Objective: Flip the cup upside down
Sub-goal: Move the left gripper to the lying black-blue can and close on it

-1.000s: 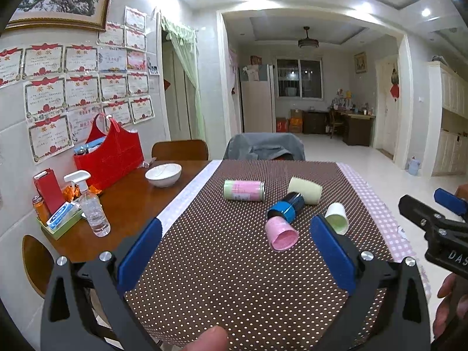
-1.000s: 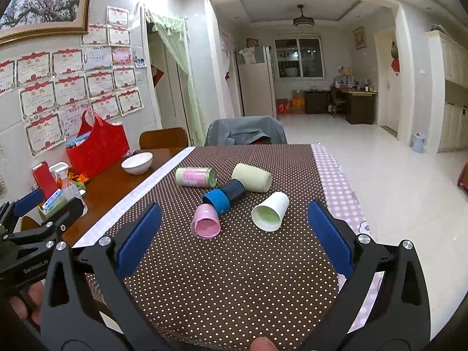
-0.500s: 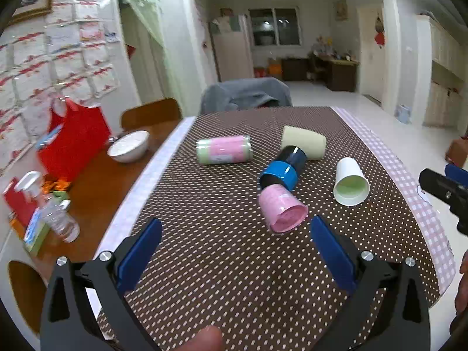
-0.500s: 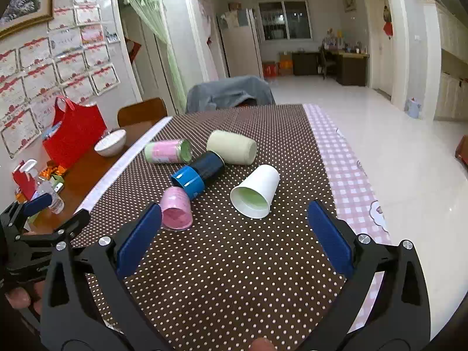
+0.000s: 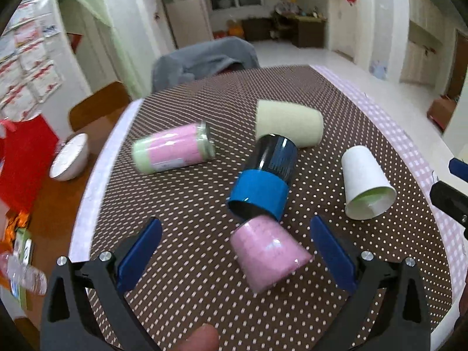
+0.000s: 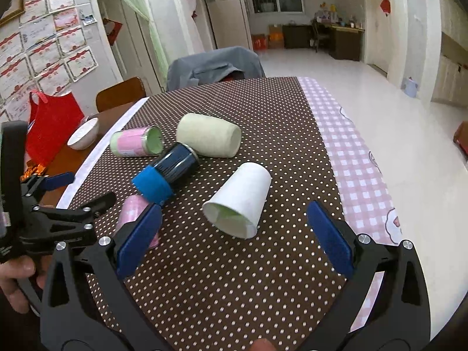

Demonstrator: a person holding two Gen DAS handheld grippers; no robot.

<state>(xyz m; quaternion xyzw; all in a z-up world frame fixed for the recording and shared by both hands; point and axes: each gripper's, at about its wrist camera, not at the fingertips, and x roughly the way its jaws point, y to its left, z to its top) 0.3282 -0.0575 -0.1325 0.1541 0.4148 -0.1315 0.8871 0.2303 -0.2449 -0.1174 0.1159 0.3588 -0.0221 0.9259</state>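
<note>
On the brown polka-dot tablecloth (image 6: pixel 234 278) five vessels lie on their sides in a loose cluster. I hold my left gripper (image 5: pixel 234 251) low over the near part, jaws spread wide and empty, with the pink cup (image 5: pixel 267 256) lying between the blue pads, its mouth toward me. My right gripper (image 6: pixel 232 234) also gapes wide with nothing in it, the white paper cup (image 6: pixel 238 200) just ahead between its fingers. The blue-lidded dark cup (image 5: pixel 263 178) touches the pink cup's base; the cream cup (image 5: pixel 289 127) and the pink-and-green can (image 5: pixel 172 152) lie beyond. Bare cloth stretches toward me, and the checked border (image 6: pixel 359 158) marks the table's right edge near the white cup. Since half a second ago both grippers have moved in closer, so the cups loom larger.
</note>
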